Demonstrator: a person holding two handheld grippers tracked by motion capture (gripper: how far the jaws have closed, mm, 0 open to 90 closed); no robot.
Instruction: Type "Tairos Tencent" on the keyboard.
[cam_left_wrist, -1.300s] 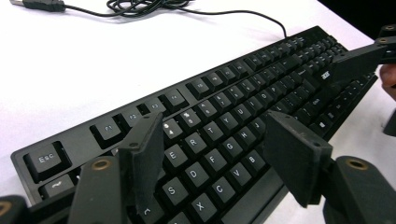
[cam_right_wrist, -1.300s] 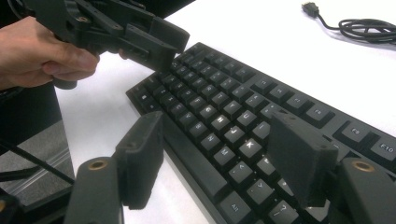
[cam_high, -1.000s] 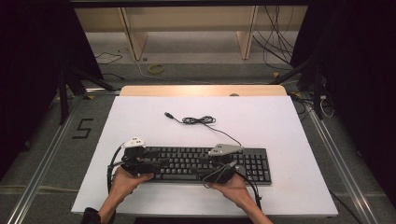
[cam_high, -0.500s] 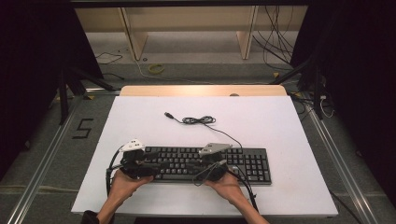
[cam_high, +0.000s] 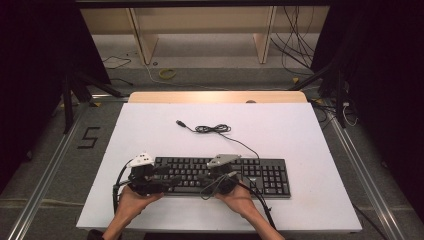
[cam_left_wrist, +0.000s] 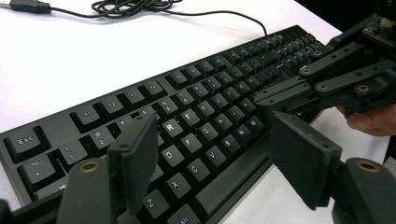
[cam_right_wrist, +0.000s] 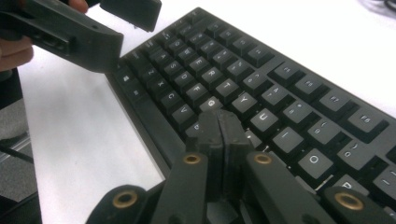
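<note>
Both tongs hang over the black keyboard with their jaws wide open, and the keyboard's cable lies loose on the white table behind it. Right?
Not quite. The right tongs are shut, jaws pressed together over the keyboard, as the right gripper view shows. The left tongs are open, and the cable lies loose on the white table.

Each gripper is matte black: flat bar links pinned with brass-ringed rivets behind the jaws, ending in thick rectangular pads (cam_left_wrist: 303, 161). The left gripper (cam_high: 170, 181) carries a white top plate, the right gripper (cam_high: 212, 176) a grey three-cornered one, and black cables trail from both
</note>
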